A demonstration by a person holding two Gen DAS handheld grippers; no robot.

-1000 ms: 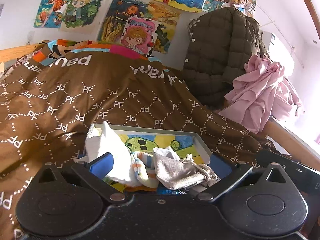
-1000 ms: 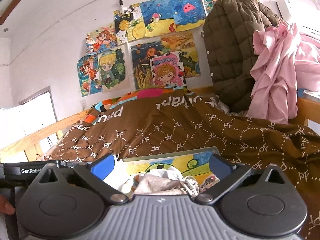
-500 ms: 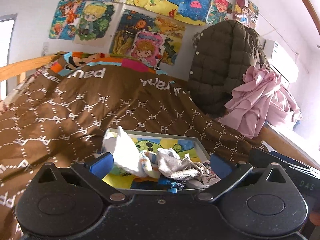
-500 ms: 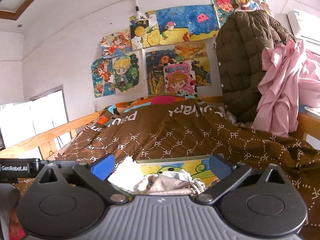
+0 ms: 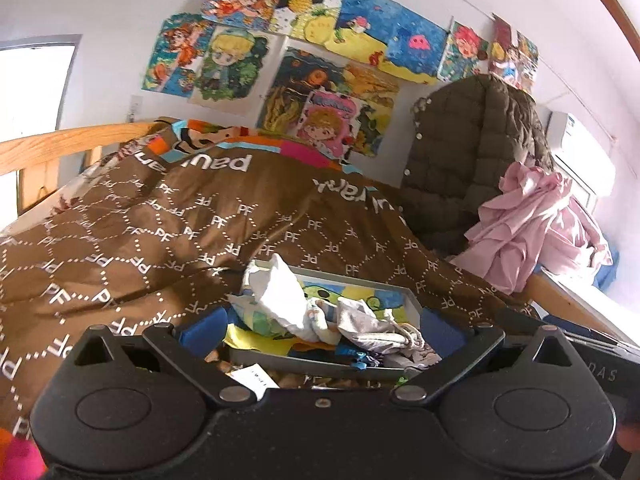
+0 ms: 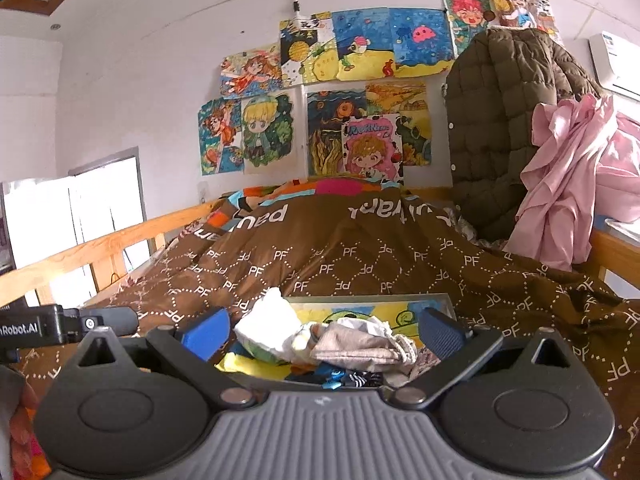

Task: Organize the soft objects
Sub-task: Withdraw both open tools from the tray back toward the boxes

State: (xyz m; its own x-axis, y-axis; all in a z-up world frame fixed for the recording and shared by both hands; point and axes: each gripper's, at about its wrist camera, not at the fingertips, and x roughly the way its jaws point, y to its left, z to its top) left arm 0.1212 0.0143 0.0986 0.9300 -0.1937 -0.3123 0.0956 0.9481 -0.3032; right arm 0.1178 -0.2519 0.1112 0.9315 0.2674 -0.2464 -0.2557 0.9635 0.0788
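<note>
Both cameras have drawn back and risen since the earlier frames, so the tray (image 5: 412, 300) now sits lower and farther off and more wall shows. Room: a white wall hung with cartoon drawings (image 6: 368, 148), a quilted olive jacket (image 6: 500, 128) and pink garments (image 6: 568, 184) hanging at right, a wooden bed rail (image 6: 100, 244) at left. Surface: a bed under a brown duvet (image 5: 180, 232) printed "PF", which carries the shallow picture-bottomed tray. Task items: a heap of soft objects (image 5: 328, 320) lies in the tray, a white cloth (image 6: 272, 320) uppermost at left, a grey drawstring pouch (image 6: 360, 346) beside it. Left tongs (image 5: 320, 326) and right tongs (image 6: 322, 334) are both spread wide, holding nothing. Advisable next: descend on one item only, pinch its raised fold, and lift clear of the cords.
</note>
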